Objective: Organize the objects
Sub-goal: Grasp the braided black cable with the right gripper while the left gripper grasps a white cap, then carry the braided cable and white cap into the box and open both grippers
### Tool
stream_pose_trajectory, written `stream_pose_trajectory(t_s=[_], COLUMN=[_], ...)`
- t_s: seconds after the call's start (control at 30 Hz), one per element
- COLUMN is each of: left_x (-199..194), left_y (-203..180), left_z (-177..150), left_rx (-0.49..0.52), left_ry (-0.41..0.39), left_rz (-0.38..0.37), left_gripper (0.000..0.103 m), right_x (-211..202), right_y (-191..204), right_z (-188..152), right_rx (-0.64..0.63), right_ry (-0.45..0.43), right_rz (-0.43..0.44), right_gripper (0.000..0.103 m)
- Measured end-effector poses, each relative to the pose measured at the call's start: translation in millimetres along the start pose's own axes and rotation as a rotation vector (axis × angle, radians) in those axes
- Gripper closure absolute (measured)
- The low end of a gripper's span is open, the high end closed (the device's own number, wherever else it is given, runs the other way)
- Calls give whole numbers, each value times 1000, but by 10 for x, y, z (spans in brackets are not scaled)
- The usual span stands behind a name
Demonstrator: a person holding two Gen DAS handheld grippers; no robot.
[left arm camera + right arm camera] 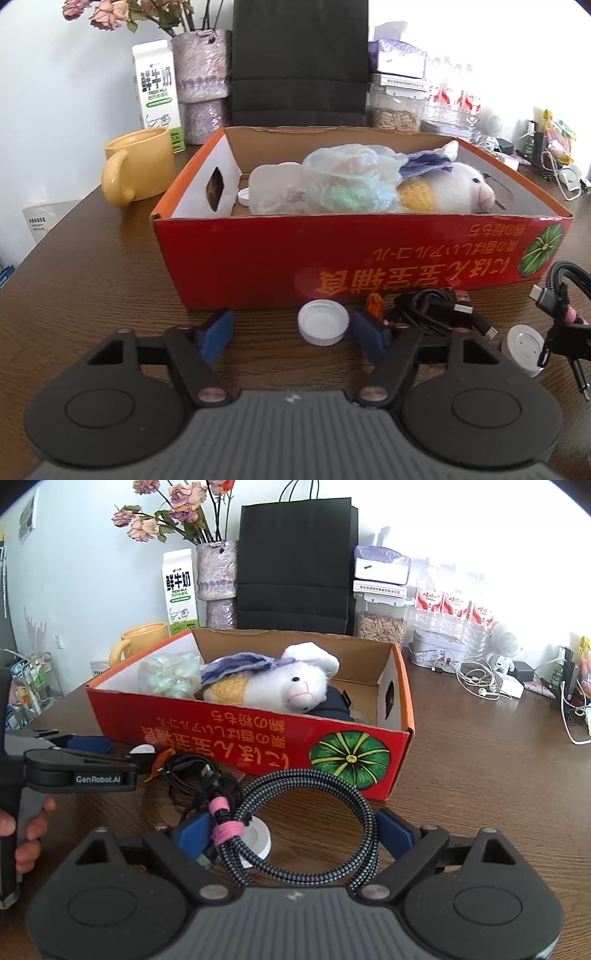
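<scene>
A white bottle cap (pixel 323 322) lies on the counter (pixel 110 295) between the left gripper (pixel 291 334)'s parted fingers, untouched. The right gripper (pixel 293 832)'s fingers bracket a coiled braided cable (pixel 314 812); grip unclear. Red cardboard box (pixel 332 258) just beyond.

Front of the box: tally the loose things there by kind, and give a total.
Cables: 2 (black cable, braided cable)
Cap: 1
Puck: 1
Orange piece: 1
Total: 5
</scene>
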State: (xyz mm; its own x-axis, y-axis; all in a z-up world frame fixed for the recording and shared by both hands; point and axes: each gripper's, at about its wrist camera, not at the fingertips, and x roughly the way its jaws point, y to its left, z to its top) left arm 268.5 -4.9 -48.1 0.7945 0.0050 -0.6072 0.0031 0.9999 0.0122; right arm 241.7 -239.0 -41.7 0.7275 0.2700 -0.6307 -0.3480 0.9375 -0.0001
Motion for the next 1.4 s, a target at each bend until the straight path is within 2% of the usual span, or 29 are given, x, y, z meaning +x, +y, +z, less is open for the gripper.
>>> stream_pose_trajectory(t_s=[0.03, 0.07, 0.1, 0.2, 0.27, 0.5, 0.87, 1.07, 1.4], left_x=[-13, -32, -47, -86, -126, -475, -858, -963, -962], left_y=[-5, -14, -17, 12, 44, 196, 321, 361, 211], left_z=[-4, -13, -23, -50, -68, -127, -155, -32, 476], left_rx=[4, 8, 11, -9, -23, -59, -44, -41, -39], left_ry=[-7, -16, -20, -23, -30, -110, -153, -192, -299], left_rz=[-5, -7, -13, -36, -23, -36, -26, -17, -53], left_gripper=[58, 72, 74, 74, 74, 74, 74, 74, 74], right_x=[5, 7, 13, 15, 4, -155, -381, -450, -407], right_y=[-5, -7, -11, -20, -24, -59, -138, -185, -160], right_z=[-7, -13, -19, -44, -66, -133, -177, -69, 372], right_rx=[0, -1, -1, -1, -3, -12, 13, 12, -17], right_ry=[-1, -2, -3, -2, -2, -17, -37, -67, -150], right_rz=[-1, -1, -1, -1, -3, -7, -21, -28, -2], right_gripper=[10, 10, 10, 10, 10, 10, 10, 10, 10])
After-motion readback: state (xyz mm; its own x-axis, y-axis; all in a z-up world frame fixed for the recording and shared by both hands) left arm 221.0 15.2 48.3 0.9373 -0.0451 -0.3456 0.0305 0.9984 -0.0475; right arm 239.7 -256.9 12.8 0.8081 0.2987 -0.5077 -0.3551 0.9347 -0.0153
